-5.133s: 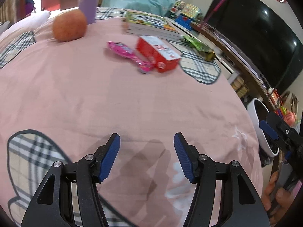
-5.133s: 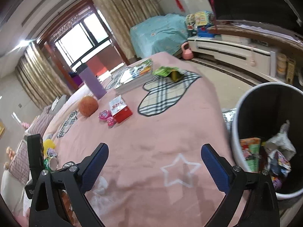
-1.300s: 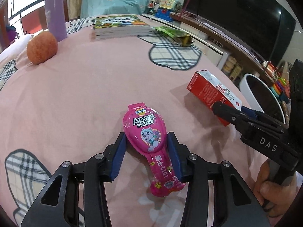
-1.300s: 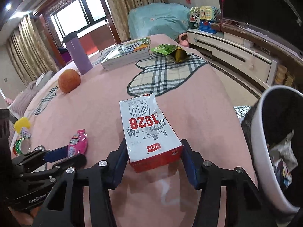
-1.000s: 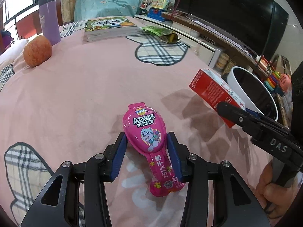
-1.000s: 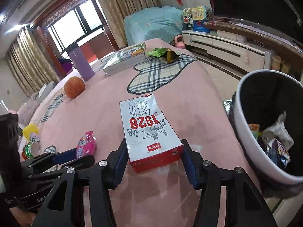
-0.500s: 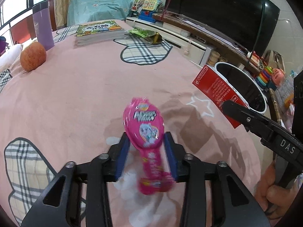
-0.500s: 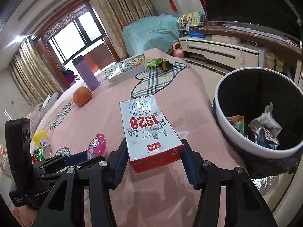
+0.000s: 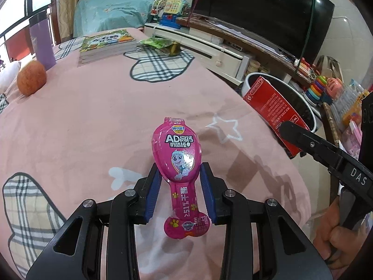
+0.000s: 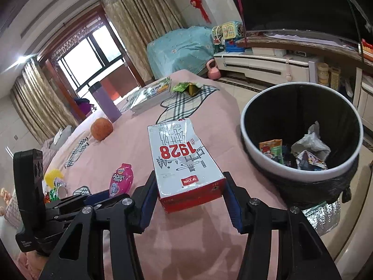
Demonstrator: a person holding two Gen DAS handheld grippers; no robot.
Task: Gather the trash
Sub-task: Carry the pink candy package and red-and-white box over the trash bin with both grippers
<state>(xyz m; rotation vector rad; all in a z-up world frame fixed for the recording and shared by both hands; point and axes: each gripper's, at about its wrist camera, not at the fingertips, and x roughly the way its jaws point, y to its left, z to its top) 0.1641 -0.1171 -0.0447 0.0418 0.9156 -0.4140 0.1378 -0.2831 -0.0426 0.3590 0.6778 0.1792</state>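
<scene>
I get daylight from the window [image 10: 93, 53]; ceiling spots flare; both feeds sharp; fisheye bends edges, corners black; soft shadows on the pink bedspread [image 9: 93, 116].

Orange fruit [image 9: 31, 80] beside purple bottle [image 9: 42, 44], stacked books [image 9: 107, 44] on pink blanket [image 9: 81, 116]

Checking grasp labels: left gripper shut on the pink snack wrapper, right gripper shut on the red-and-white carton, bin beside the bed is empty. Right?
Not quite: the bin is not empty. The right wrist view shows wrappers and crumpled trash already at its bottom. The rest holds: the left gripper is shut on the pink snack wrapper, and the right gripper is shut on the red-and-white carton.
</scene>
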